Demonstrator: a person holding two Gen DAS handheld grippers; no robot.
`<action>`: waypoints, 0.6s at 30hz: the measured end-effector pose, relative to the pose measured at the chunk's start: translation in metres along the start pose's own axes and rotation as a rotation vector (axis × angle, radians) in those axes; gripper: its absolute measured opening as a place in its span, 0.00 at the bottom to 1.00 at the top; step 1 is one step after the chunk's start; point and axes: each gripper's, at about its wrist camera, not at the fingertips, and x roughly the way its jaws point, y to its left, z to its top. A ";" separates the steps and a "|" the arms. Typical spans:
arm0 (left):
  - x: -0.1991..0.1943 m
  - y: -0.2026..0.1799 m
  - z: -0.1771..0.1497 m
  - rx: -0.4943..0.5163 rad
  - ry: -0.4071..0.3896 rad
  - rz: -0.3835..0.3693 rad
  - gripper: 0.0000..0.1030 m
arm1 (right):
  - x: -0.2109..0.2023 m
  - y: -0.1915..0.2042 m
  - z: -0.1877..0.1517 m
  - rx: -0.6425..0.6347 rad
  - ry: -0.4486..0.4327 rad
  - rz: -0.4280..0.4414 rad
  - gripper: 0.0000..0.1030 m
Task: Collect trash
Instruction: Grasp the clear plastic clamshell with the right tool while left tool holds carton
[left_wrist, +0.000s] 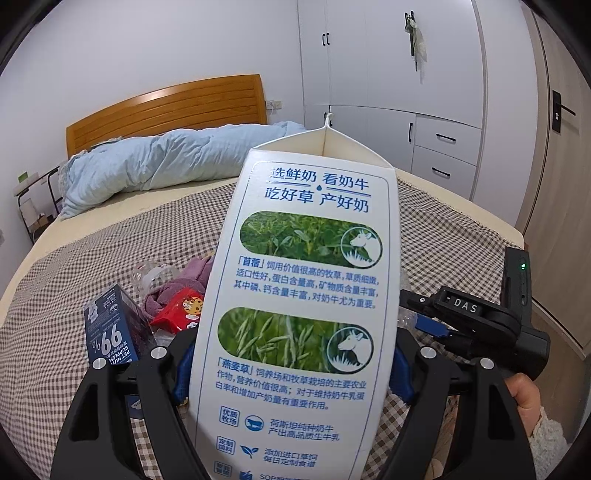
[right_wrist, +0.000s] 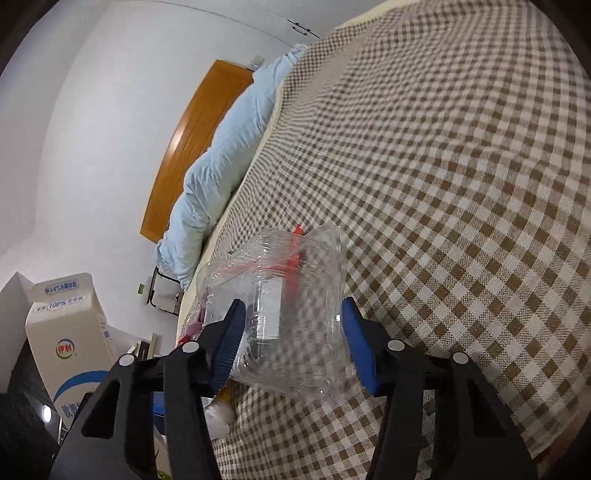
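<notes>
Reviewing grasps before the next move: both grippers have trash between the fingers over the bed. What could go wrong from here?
1. The clear plastic container is thin; the right gripper may crush it or let it slip.
2. The left gripper holds the tall milk carton near its base, so it may tip.

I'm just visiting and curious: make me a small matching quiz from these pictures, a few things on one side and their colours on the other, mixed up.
Things:
1. milk carton
2. quilt
3. headboard
4. snack box

Colours:
A. red
B. orange-brown wood
C. white with blue print
D. pale blue

Pairs: 1-C, 2-D, 3-B, 4-A
</notes>
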 end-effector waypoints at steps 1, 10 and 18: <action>0.000 0.000 0.000 0.001 0.000 0.000 0.74 | -0.004 0.002 -0.005 -0.009 -0.008 -0.001 0.50; -0.004 -0.001 0.000 0.007 -0.005 0.002 0.74 | -0.036 0.022 -0.007 -0.135 -0.100 -0.033 0.50; -0.011 -0.004 -0.003 0.011 -0.012 -0.003 0.74 | -0.064 0.028 -0.013 -0.197 -0.145 -0.040 0.50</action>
